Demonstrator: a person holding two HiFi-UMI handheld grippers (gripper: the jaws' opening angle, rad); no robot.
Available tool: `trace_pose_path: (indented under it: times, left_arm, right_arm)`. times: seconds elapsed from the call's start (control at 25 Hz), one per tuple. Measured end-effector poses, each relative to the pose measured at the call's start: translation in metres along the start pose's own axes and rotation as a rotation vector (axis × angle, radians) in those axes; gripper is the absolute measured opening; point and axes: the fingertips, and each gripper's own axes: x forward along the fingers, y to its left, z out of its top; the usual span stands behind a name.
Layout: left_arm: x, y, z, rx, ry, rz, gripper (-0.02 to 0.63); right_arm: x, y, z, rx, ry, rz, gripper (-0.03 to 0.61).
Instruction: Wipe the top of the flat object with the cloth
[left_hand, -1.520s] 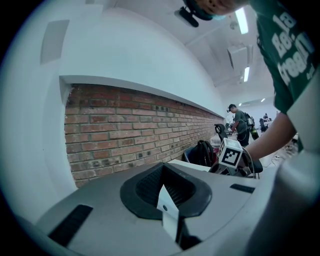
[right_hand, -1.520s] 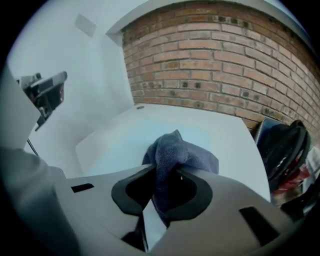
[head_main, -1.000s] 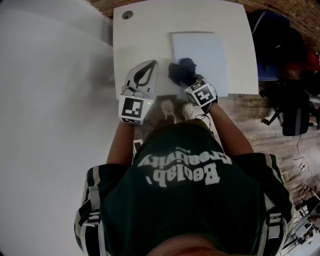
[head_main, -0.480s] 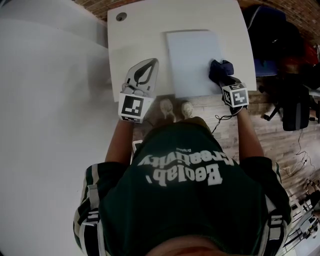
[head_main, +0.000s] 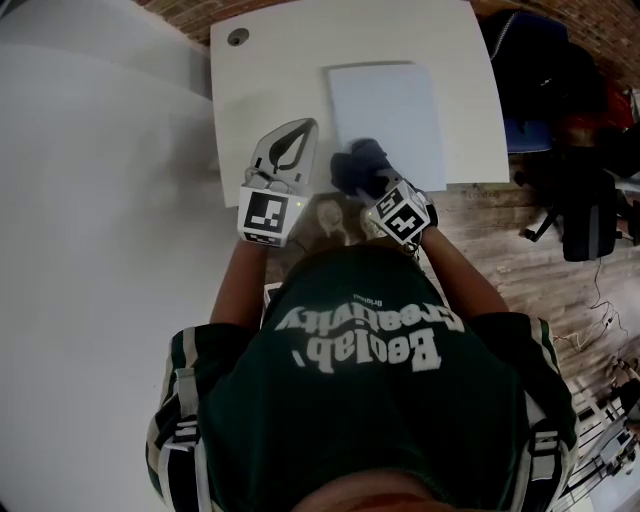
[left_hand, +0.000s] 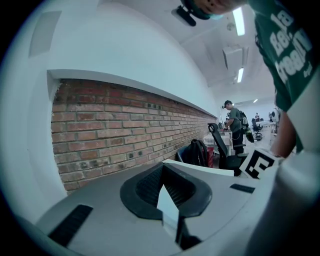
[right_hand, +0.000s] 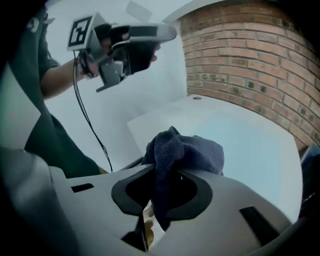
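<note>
Cloth (head_main: 358, 166) is pressing on the flat object (head_main: 388, 105).
Right gripper (right_hand: 159, 197) is pinching the dark cloth at the near left corner; left gripper (head_main: 292, 140) is idling alongside, jaws pressed together.

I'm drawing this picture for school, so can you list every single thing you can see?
table: one, white, in front of the person
flat object: one, pale blue, lying on the table's right half
cloth: one, dark blue, bunched at the flat object's near left corner
round hole: one, grey, table's far left corner
brick wall: one, red-brown, behind the table
bags: a heap, count unclear, dark, on the wood floor right of the table
left gripper: one, grey, jaws shut on nothing, over the table's near edge
right gripper: one, grey, jaws shut on the cloth
</note>
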Motion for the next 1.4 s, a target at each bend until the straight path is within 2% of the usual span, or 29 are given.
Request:
trace_pose_path:
  times: [0.12, 0.4, 0.48, 0.56, 0.64, 0.72, 0.8, 0.92, 1.08, 1.2, 1.4]
  left_arm:
    - [-0.002, 0.002, -0.003, 0.0, 0.001, 0.013, -0.006]
    - [0.001, 0.012, -0.008, -0.017, -0.003, 0.04, -0.006]
    - [0.002, 0.012, -0.007, -0.017, -0.002, 0.04, -0.006]
    - [0.006, 0.011, -0.005, -0.015, 0.0, 0.037, -0.006]
    - [0.009, 0.009, -0.004, -0.01, 0.004, 0.035, -0.006]
    - [0.009, 0.01, -0.004, -0.007, 0.01, 0.035, -0.006]
    - [0.008, 0.012, -0.005, -0.01, 0.019, 0.039, -0.006]
    - [0.009, 0.016, -0.001, -0.002, 0.02, 0.05, -0.006]
    - [0.004, 0.017, -0.001, 0.001, 0.026, 0.072, -0.006]
    - [0.002, 0.017, -0.004, 0.0, 0.026, 0.076, -0.006]
    - [0.006, 0.02, -0.013, -0.02, 0.034, 0.067, -0.006]
  right_arm:
    - [-0.002, -0.01, -0.012, 0.006, 0.021, -0.029, 0.052]
    - [-0.065, -0.087, -0.084, 0.223, 0.076, -0.218, 0.052]
    - [-0.073, -0.094, -0.091, 0.267, 0.071, -0.231, 0.052]
    - [-0.075, -0.095, -0.084, 0.25, 0.052, -0.225, 0.051]
    - [-0.079, -0.102, -0.064, 0.235, -0.019, -0.233, 0.051]
    - [-0.081, -0.122, -0.037, 0.249, -0.108, -0.257, 0.052]
    - [-0.077, -0.155, -0.011, 0.225, -0.137, -0.3, 0.052]
    - [-0.058, -0.217, 0.026, 0.134, -0.102, -0.372, 0.052]
    - [-0.015, -0.279, 0.047, 0.076, 0.014, -0.391, 0.052]
    - [-0.008, -0.276, 0.037, 0.067, 0.078, -0.361, 0.051]
    - [-0.031, -0.178, -0.019, 0.103, 0.148, -0.184, 0.051]
